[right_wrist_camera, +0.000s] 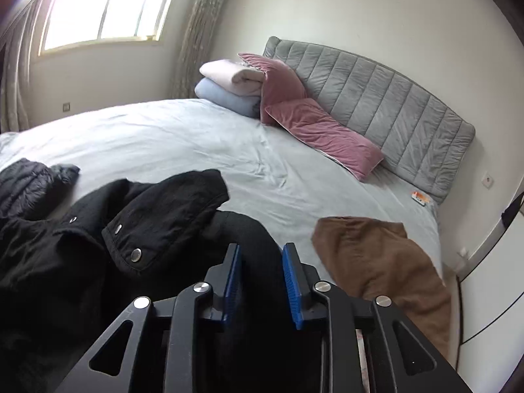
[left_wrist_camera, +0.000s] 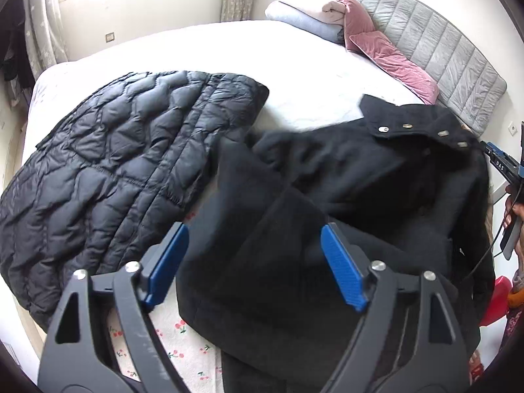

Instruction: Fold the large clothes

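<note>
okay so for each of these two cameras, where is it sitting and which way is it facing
Left wrist: on the left gripper, angled down over the black coat and puffer jacket; own open fingers show, plus the right gripper and hand at the right edge.
Right wrist: on the right gripper, facing across the bed to the headboard; own fingers show.
Shared: coat, puffer, pink pillows, headboard.

- The left gripper (left_wrist_camera: pixel 253 262) fills the bottom of the frame, its blue-padded jaws spread wide with nothing pressed between them.
- A black coat (left_wrist_camera: pixel 344 203) lies rumpled on the bed (left_wrist_camera: pixel 311 65) at centre and right, its snap-studded collar toward the upper right.
- A black quilted jacket (left_wrist_camera: pixel 108 170) lies at left, touching the coat.
- Pink pillows (left_wrist_camera: pixel 386 52) and folded blankets (left_wrist_camera: pixel 304 16) sit by the grey headboard (left_wrist_camera: pixel 435 46), upper right.
- The right gripper (left_wrist_camera: pixel 501 167) shows at the right edge.
</note>
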{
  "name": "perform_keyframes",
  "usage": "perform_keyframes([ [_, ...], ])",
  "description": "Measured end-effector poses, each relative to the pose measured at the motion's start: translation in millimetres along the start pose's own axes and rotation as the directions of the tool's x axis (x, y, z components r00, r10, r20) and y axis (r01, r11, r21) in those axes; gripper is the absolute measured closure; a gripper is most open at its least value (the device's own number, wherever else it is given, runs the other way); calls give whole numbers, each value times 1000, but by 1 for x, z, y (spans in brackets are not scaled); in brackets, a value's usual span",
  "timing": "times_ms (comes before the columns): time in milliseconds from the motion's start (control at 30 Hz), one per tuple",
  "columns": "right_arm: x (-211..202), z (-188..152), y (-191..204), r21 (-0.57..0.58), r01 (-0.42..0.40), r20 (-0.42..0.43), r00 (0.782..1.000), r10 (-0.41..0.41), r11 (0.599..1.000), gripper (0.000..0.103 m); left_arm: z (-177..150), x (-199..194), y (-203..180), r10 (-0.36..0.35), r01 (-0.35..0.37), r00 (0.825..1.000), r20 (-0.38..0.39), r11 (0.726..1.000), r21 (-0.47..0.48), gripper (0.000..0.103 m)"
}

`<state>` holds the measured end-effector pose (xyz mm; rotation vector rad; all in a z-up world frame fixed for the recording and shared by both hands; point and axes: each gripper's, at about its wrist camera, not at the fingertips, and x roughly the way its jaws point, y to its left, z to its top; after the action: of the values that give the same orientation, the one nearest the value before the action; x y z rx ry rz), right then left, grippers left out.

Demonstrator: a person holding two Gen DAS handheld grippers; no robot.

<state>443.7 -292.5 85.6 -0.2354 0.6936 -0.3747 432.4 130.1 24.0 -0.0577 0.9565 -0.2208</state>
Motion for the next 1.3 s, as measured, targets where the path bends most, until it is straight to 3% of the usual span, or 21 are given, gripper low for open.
perform_keyframes([
  [33, 0, -4, 1, -19, 0, 0, 1000, 0, 1000, 47, 1, 3, -2, 0, 1, 1000, -15, 1000, 15, 19],
  [100, -4, -11, 15, -82, -65, 11, 998, 66, 994, 36, -2, 11, -10, 9, -7, 999, -42, 999, 41, 19],
  [200, -5, -28, 41, -167, -107, -26, 994, 104, 980, 35, -24, 12, -32, 11, -5, 996, -88, 998, 70, 19],
  [300, -19, -62, 32, -180, -183, -84, 982, 170, 967, 35, -52, 10, -60, -36, 53, 992, -118, 988, 148, 19],
  [433, -39, -100, 16, -91, -322, -155, 939, 306, 942, 35, -95, 7, -104, -96, 141, 982, -163, 945, 295, 19],
  [533, -60, -114, 17, -50, -384, -177, 912, 370, 922, 35, -118, 14, -124, -168, 242, 958, -233, 909, 339, 19],
  [600, -69, -120, 14, -39, -392, -192, 906, 378, 919, 35, -131, 26, -134, -140, 242, 949, -282, 898, 367, 19],
  [633, -71, -123, 12, -37, -393, -203, 903, 378, 919, 35, -136, 31, -137, -98, 208, 953, -285, 899, 385, 28],
  [667, -73, -125, 10, -35, -392, -210, 902, 377, 919, 35, -137, 37, -136, -48, 161, 960, -276, 901, 404, 54],
  [700, -75, -129, 6, -31, -388, -216, 902, 373, 921, 35, -137, 42, -133, -5, 126, 960, -281, 902, 413, 67],
  [733, -76, -131, 2, -25, -384, -219, 903, 369, 923, 35, -134, 43, -128, -21, 142, 953, -303, 913, 383, 86],
  [767, -78, -133, -2, -19, -379, -223, 904, 366, 925, 35, -125, 42, -117, -74, 178, 943, -323, 935, 306, 93],
  [800, -79, -134, -7, -14, -375, -227, 904, 362, 927, 35, -112, 34, -101, -84, 156, 947, -310, 963, 218, 93],
  [933, -90, -137, -25, -12, -347, -226, 914, 336, 938, 35, -69, -18, -58, -27, 47, 991, -133, 988, 150, 95],
  [1000, -97, -137, -36, -14, -329, -219, 923, 318, 944, 35, -47, -49, -33, 25, -20, 999, -46, 994, 109, 95],
  [1067, -103, -137, -48, -5, -313, -211, 929, 306, 950, 35, -25, -84, 0, 90, -92, 995, 40, 995, 43, 95],
  [1167, -111, -139, -66, 12, -296, -209, 933, 292, 955, 35, -4, -124, 50, 239, -233, 960, 144, 971, -60, 95],
  [1267, -118, -142, -85, 22, -275, -215, 938, 273, 961, 35, 11, -157, 113, 425, -383, 882, 201, 898, -218, 94],
  [1300, -120, -143, -92, 29, -268, -217, 939, 268, 963, 35, 14, -164, 137, 492, -430, 847, 201, 857, -283, 92],
])
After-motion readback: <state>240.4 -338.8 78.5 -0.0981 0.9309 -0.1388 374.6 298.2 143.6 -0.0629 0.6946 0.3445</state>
